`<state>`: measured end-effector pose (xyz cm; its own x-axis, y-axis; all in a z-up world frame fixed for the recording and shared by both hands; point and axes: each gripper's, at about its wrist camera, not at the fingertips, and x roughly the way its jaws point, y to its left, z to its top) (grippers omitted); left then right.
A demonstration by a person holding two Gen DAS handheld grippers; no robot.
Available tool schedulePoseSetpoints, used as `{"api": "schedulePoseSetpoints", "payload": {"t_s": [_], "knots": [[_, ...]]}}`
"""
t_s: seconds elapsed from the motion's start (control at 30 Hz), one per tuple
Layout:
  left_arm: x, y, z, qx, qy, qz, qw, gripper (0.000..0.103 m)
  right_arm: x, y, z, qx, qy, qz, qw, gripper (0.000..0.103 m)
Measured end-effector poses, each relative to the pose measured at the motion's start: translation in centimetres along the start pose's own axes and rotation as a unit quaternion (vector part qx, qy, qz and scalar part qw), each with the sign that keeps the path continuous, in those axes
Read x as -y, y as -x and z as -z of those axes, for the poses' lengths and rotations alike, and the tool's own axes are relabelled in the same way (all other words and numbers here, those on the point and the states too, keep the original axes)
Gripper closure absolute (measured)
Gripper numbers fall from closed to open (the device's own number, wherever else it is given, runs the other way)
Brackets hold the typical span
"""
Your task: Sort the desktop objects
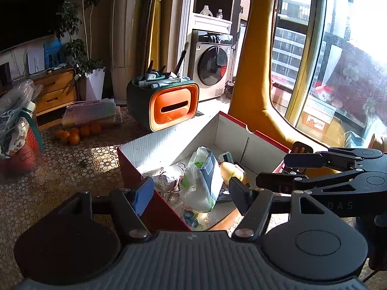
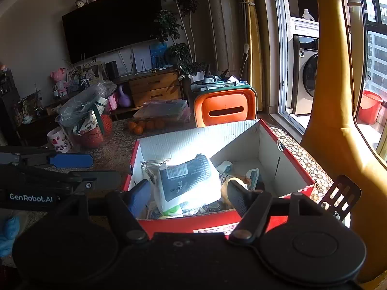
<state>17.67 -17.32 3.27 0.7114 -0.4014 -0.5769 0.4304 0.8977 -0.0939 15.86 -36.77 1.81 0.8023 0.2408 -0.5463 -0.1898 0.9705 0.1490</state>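
Two grippers: both hang over the near side of one open box, nothing between the fingers of either.
Left gripper [image 1: 191, 193]: fingers parted and empty — one pad blue, the other black; it points down at the box's near left corner.
Right gripper [image 2: 188, 197]: fingers spread apart, nothing pinched; it looks over the box's near wall.
Box [image 2: 287, 154]: red outside, white corrugated inside, lid off, standing on the counter [image 1: 60, 176], which has a patterned lace cover.
Box contents: a white plastic bag [image 2: 186, 183] with a dark printed label lies in the middle, on top of smaller items; a yellowish rounded item [image 1: 233, 170] lies just beside it toward the right wall; crinkled foil wrapping [image 1: 167, 180] sits against the left wall.
Black slotted piece [image 2: 339, 197]: on the counter outside the box's near right corner, close to the wall.
Orange-fronted holder [image 1: 173, 105]: green-rimmed, beyond the box's far wall — its top is crowded with pens and brushes.
Oranges [image 1: 77, 133]: a small cluster on the counter, toward the far left edge, well apart from the box.
Clear plastic case [image 1: 92, 113]: just behind the oranges.
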Motion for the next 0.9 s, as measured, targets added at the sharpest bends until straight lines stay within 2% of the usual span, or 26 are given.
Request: {"api": "schedulePoseSetpoints", "payload": {"t_s": [0.3,0.4,0.63,0.7,0.9], "knots": [[-0.7,1.4,1.6,-0.002,0.010,0.002,0.9999,0.035,-1.7,1.6,1.5,0.025,0.025,-0.012,0.999,0.026],[-0.8,1.9,2.2,0.001,0.012,0.001,0.9999,0.025,-2.0,2.1,2.2,0.033,0.025,-0.016,0.999,0.022],[-1.0,2.5,3.1,-0.002,0.012,-0.005,0.9999,0.017,-2.3,2.9,2.9,0.042,0.024,-0.019,0.999,0.012],[-0.9,2.7,3.3,-0.003,0.012,-0.007,0.9999,0.002,-2.4,3.3,3.3,0.048,0.021,-0.020,0.998,0.008],[-0.5,3.7,4.2,-0.002,0.004,-0.008,1.0000,0.000,-2.8,4.3,4.0,0.055,0.019,-0.021,0.998,0.001]]}}
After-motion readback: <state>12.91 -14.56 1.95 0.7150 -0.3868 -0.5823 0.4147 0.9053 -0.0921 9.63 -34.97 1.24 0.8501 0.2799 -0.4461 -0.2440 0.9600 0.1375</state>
